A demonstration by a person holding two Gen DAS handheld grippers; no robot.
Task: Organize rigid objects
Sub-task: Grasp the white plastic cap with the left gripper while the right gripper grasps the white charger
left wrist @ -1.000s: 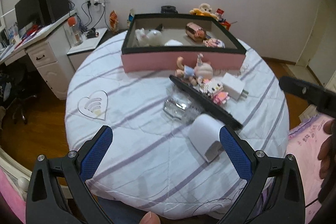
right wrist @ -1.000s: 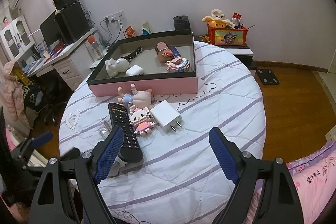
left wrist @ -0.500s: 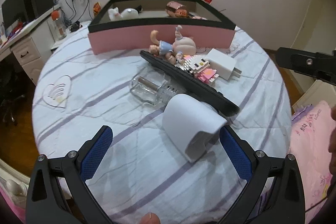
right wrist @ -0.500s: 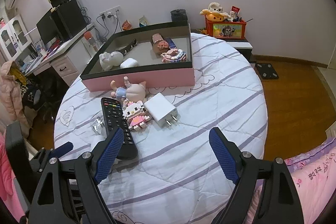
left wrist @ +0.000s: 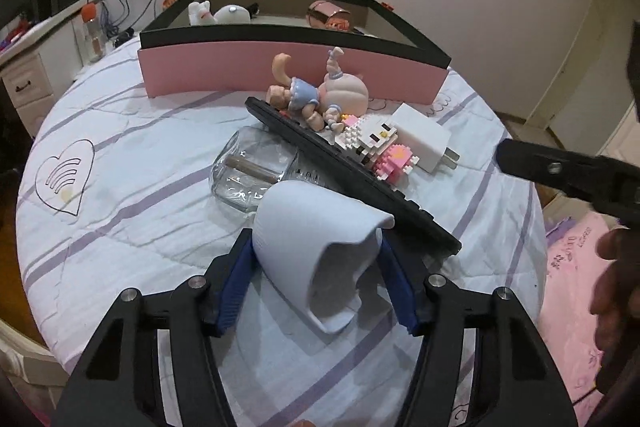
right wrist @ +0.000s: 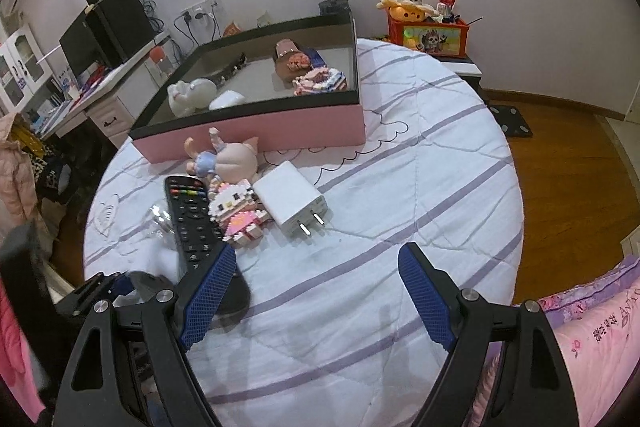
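My left gripper (left wrist: 316,259) is shut on a white curved plastic case (left wrist: 316,231) that lies on the round bed. Just beyond it lie a glass ashtray (left wrist: 252,175), a black remote (left wrist: 344,171), a pig doll (left wrist: 320,95), a block kitten (left wrist: 376,143) and a white charger (left wrist: 424,139). The pink box (left wrist: 288,67) with a black rim stands behind them and holds several toys. My right gripper (right wrist: 316,287) is open and empty above the bed, near the remote (right wrist: 192,223), kitten (right wrist: 236,211) and charger (right wrist: 292,203).
A desk with monitor and speakers (right wrist: 104,27) stands to the left. A red toy box (right wrist: 428,35) sits on a low stand behind the bed. Wooden floor (right wrist: 560,167) lies to the right. A pink quilt (right wrist: 592,347) is at the lower right.
My left gripper has moved forward and down and closed its fingers onto the white case. The right gripper has stayed open and drifted slightly.
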